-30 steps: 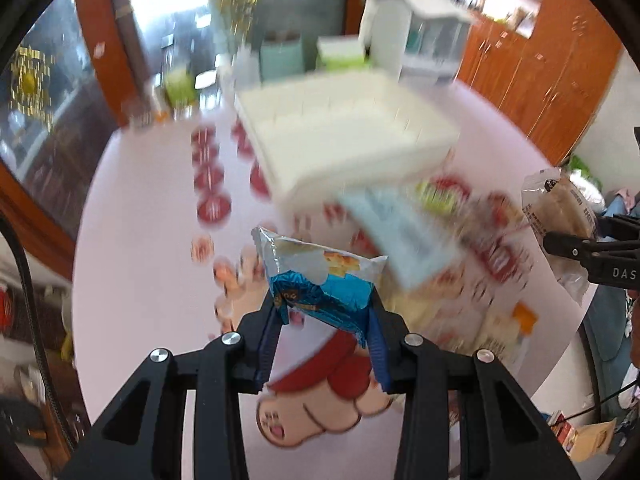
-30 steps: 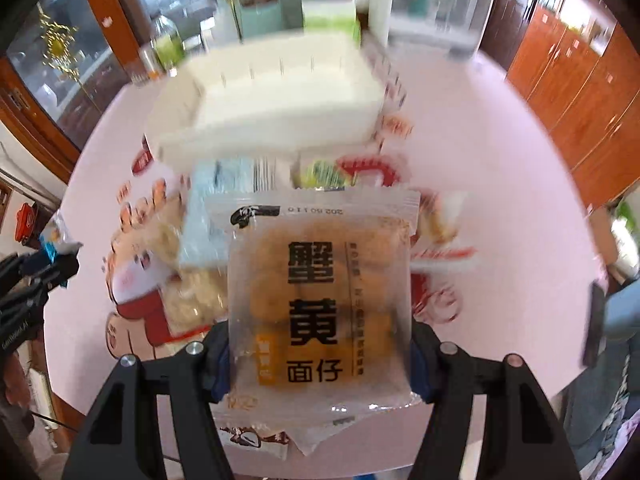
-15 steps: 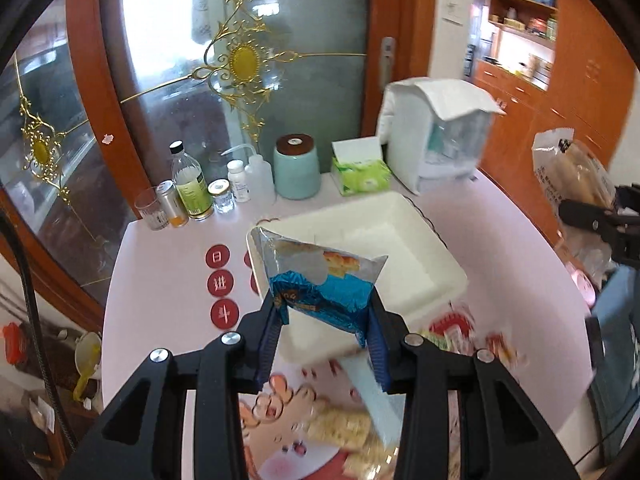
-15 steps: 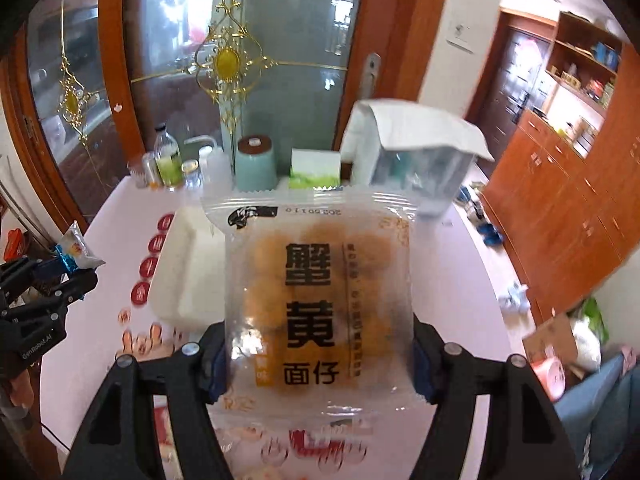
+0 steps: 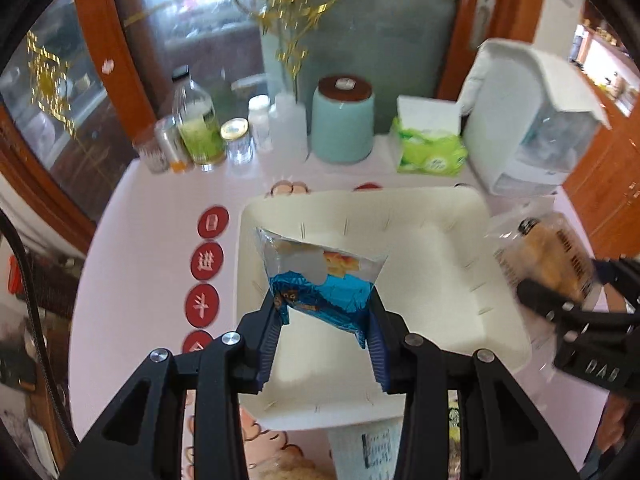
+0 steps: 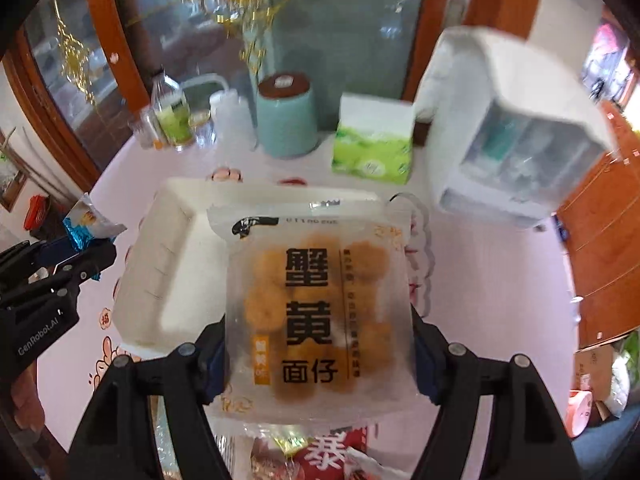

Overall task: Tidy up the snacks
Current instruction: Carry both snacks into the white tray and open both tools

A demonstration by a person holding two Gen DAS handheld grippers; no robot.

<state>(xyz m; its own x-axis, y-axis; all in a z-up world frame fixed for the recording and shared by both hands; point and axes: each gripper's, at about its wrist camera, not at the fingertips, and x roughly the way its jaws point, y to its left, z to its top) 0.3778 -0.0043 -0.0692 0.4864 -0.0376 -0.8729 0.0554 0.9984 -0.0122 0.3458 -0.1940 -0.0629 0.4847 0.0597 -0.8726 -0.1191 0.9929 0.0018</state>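
Note:
My left gripper (image 5: 324, 316) is shut on a blue and silver snack packet (image 5: 320, 276) and holds it above the left half of the white tray (image 5: 440, 200). My right gripper (image 6: 318, 344) has a clear packet of orange noodle snacks (image 6: 316, 300) between its pads, over the tray's right side (image 6: 172, 240). Its jaws are opening, and the pads still touch the packet's edges. The left wrist view shows that packet (image 5: 548, 256) at the right. In the right wrist view the left gripper (image 6: 80, 256) with the blue packet (image 6: 86, 224) is at the left.
Behind the tray stand a teal canister (image 5: 342, 120), a green tissue pack (image 5: 430, 148), a white appliance (image 5: 532, 120) and several bottles and jars (image 5: 196, 124). Loose snack packets (image 6: 320, 456) lie on the pink tablecloth at the near edge. A glass door closes the back.
Both grippers have travelled from above the loose snack pile to above the white tray, each still carrying its packet. The tray now fills the middle of both views.

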